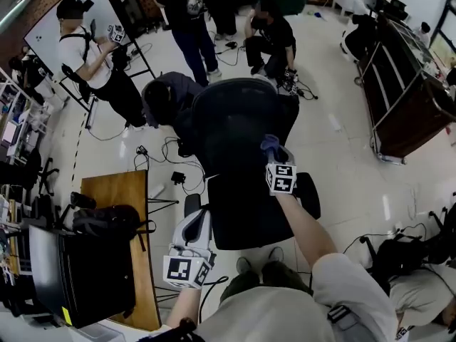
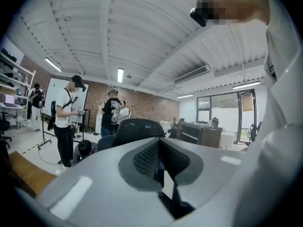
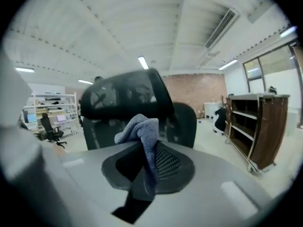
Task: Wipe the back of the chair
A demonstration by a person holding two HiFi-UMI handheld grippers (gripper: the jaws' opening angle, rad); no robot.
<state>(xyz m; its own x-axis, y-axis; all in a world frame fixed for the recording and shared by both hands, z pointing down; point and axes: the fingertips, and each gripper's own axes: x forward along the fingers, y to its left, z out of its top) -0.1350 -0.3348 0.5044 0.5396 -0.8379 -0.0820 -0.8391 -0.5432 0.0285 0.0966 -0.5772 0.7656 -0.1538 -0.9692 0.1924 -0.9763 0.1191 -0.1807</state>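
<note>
Your right gripper (image 1: 273, 151) was reached forward over the black chair (image 1: 235, 120). Its jaws were closed narrow on a blue-grey cloth (image 1: 270, 144). In the right gripper view the cloth (image 3: 142, 131) stood bunched above the right gripper (image 3: 147, 151), with one tail hanging down between the jaws. The chair's back and headrest (image 3: 124, 94) filled the space right behind it. The cloth was at the chair's back, about mid-height. Contact could not be told from either view.

Your left gripper (image 1: 200, 216) was held low at the chair's left side, just beside the armrest (image 1: 192, 204). In the left gripper view its jaws were together with nothing between them, and the left gripper (image 2: 162, 151) pointed toward the chair (image 2: 138, 126) from a little way off.

A wooden table (image 1: 117, 191) stood to your left with a black bag (image 1: 107, 223) on it. Beyond the chair, one person (image 1: 162, 100) crouched on the floor beside it, and others (image 1: 85, 55) stood near a whiteboard (image 1: 68, 9). A dark wooden cart (image 1: 399, 95) stood well apart at the right, and cables (image 1: 167, 155) lay on the pale floor.
</note>
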